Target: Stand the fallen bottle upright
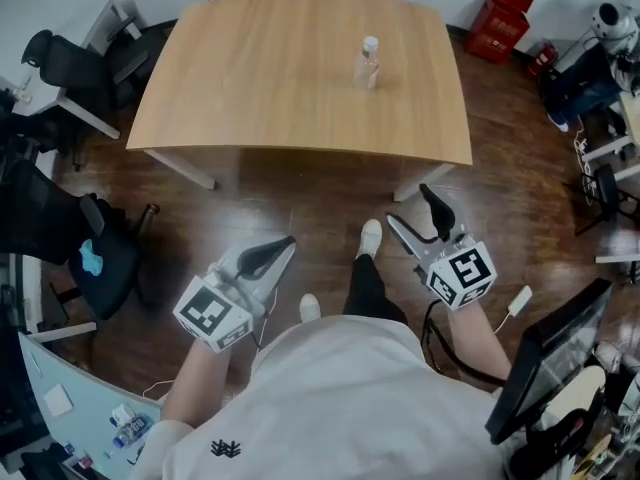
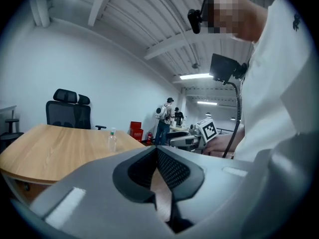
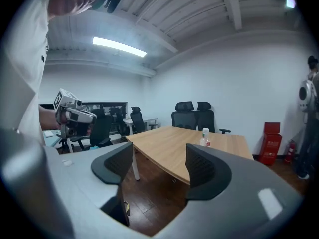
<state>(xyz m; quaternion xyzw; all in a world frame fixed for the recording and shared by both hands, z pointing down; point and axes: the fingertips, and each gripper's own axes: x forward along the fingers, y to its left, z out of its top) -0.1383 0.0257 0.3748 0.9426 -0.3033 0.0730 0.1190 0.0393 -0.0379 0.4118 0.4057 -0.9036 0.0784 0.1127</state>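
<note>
1. While both grippers hang low over the floor, well short of the table [image 1: 260, 88], the bottle [image 1: 368, 63] stands on the table's far right part. By all three views it is already upright, cap on top.
2. Left gripper [image 1: 285, 245]: jaws pressed together, nothing between them. Right gripper [image 1: 408, 205]: jaws spread apart, with only floor and the table's edge showing through the gap.
3. Judgement: no fallen bottle is in sight, so the righting looks done — or there is nothing to right.
4. If a check grasp is wanted, step up to the table first and bring the spread right gripper in level at the bottle's mid-body. Clamp gently, since clear thin plastic would likely dent, and let go only with the base flat on the wood.
5. Hard to make out: the bottle is small in every view — fill level and label unclear. Whether its base sits fully flat cannot be told. In the head view the torso covers the floor directly beneath.
</note>
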